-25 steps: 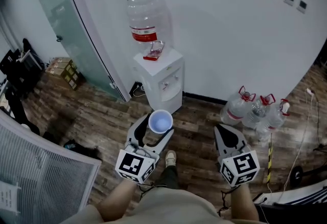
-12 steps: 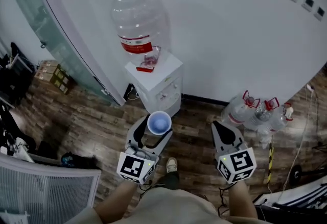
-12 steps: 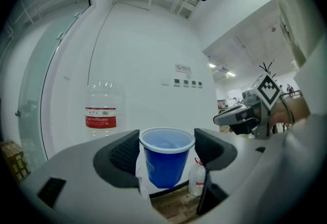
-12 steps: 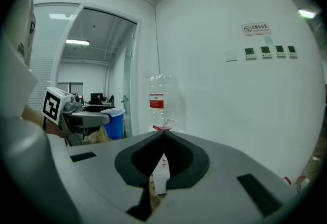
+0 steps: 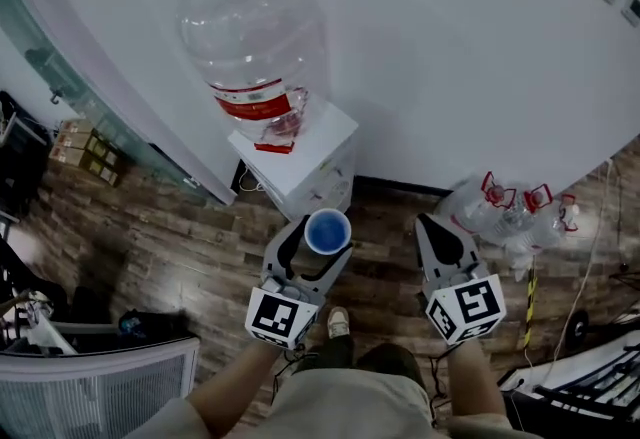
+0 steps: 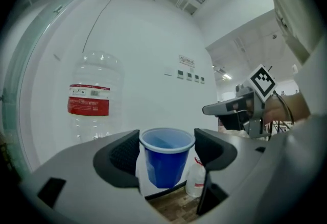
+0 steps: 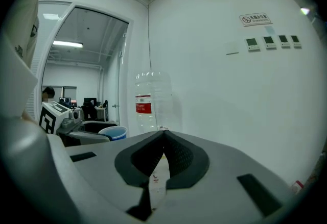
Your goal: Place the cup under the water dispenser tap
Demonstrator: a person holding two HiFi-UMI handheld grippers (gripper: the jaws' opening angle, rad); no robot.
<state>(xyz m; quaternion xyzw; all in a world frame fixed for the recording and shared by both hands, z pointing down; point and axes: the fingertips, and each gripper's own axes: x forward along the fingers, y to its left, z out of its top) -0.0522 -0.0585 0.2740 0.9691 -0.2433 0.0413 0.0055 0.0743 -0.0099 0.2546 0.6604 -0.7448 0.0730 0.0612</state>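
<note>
The left gripper (image 5: 318,239), jaws wide and pressed on the upright blue plastic cup (image 5: 327,230) at the head view's centre, points up-frame at the white box-shaped water dispenser (image 5: 298,155) just above, nearer it than the closed, empty right gripper (image 5: 440,235).

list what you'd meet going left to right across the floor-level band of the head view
brown cardboard boxes → blue plastic cup → right gripper → cluster of clear plastic water bottles with red handles
</note>
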